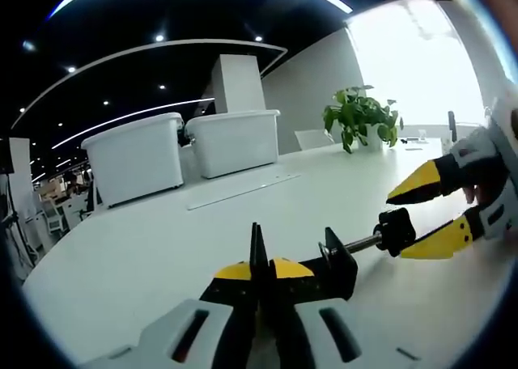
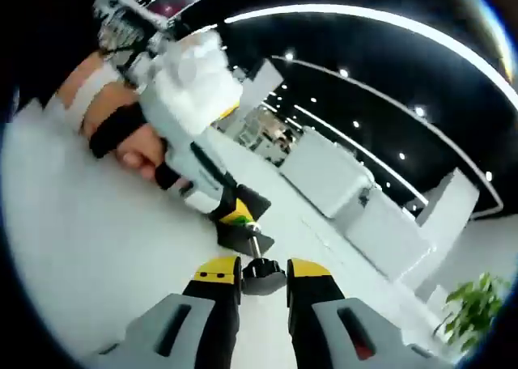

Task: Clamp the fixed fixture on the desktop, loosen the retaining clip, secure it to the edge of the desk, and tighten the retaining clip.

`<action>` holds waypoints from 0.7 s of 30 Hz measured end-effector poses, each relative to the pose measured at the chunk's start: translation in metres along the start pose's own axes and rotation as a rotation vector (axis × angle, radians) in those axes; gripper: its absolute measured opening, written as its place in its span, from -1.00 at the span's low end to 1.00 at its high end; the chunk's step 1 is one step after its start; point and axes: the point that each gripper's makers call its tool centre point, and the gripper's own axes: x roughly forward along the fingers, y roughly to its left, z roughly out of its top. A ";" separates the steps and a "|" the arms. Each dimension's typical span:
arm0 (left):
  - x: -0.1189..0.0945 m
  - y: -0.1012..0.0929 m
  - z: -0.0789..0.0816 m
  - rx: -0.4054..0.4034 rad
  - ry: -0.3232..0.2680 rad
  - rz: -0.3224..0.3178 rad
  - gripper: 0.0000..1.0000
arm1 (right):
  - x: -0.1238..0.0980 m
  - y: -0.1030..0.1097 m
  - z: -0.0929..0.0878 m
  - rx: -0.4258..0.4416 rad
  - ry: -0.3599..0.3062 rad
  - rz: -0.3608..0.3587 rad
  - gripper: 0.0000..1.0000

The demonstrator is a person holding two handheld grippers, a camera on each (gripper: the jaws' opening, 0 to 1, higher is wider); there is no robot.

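Note:
A black clamp fixture [image 1: 336, 264] lies on the white desk [image 1: 146, 256], with a screw rod ending in a black knob [image 1: 395, 233]. My left gripper [image 1: 259, 268] is shut on the fixture's thin upright plate. My right gripper [image 1: 396, 226] comes in from the right, its yellow fingertips [image 1: 421, 183] above and below the knob. In the right gripper view the knob [image 2: 261, 276] fills the gap of my right gripper [image 2: 263, 270], which is shut on it. Beyond it the left gripper [image 2: 235, 215] holds the fixture body [image 2: 243, 235], with a person's hand [image 2: 121, 138] behind.
Two white storage bins [image 1: 133, 154] [image 1: 235, 138] stand at the back of the desk, with a thin flat strip [image 1: 243, 189] lying in front of them. A potted plant [image 1: 360, 114] stands at the far right by a bright window. The bins also show in the right gripper view [image 2: 324, 171].

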 end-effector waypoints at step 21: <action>0.002 -0.002 0.001 0.008 -0.003 -0.017 -0.88 | 0.014 -0.009 -0.054 1.339 0.127 0.161 -0.55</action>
